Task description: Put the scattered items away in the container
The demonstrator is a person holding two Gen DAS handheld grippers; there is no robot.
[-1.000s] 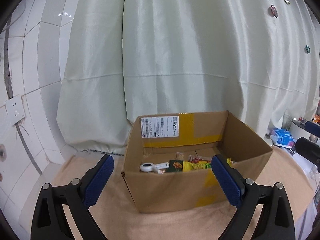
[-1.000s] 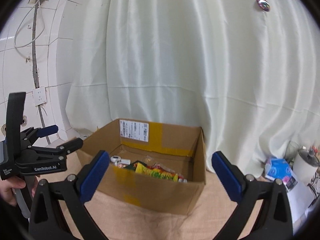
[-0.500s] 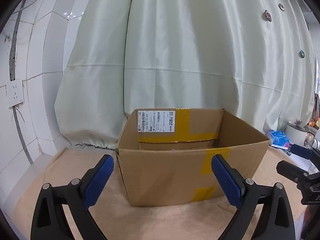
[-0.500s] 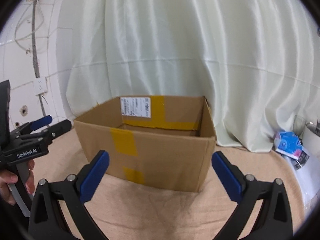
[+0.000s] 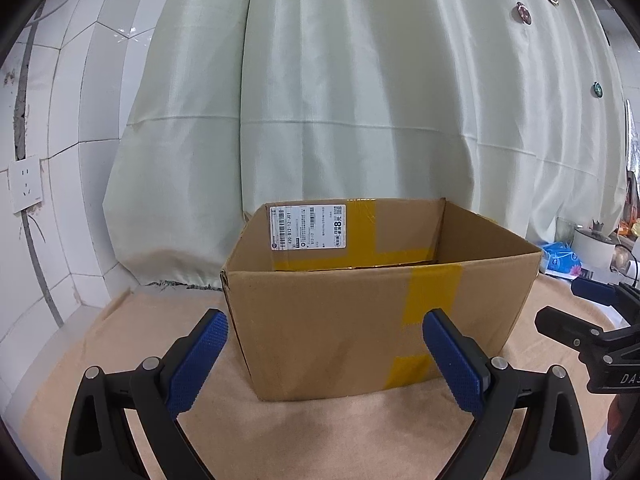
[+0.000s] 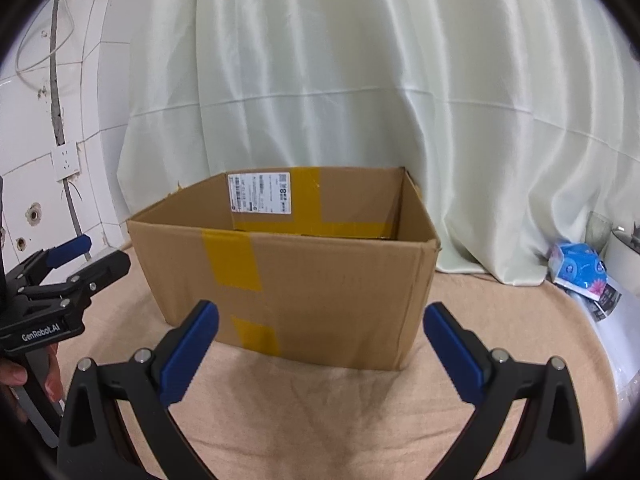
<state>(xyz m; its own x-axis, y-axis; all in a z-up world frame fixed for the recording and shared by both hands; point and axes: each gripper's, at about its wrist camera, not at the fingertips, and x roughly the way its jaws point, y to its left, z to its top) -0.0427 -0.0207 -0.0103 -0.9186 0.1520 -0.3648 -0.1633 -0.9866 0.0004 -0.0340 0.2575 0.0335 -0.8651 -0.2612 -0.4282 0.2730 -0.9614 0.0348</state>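
Note:
An open cardboard box point(image 5: 340, 320) with yellow tape and a white shipping label stands on the beige cloth; it also shows in the right wrist view point(image 6: 320, 280). Its contents are hidden behind the front wall. My left gripper point(image 5: 326, 354) is open and empty, low in front of the box. My right gripper point(image 6: 320, 346) is open and empty, also low in front of the box. The right gripper shows at the right edge of the left wrist view point(image 5: 592, 320), and the left gripper at the left edge of the right wrist view point(image 6: 68, 272).
A pale curtain point(image 5: 360, 100) hangs behind the box. A tiled wall with a socket point(image 5: 26, 184) is at the left. A blue tissue pack point(image 6: 578, 268) and a white pot point(image 5: 592, 246) sit at the right, past the cloth point(image 6: 320, 400).
Both grippers have dropped lower and come nearer the cloth. The items inside the box, seen a second ago, are now hidden behind its front wall.

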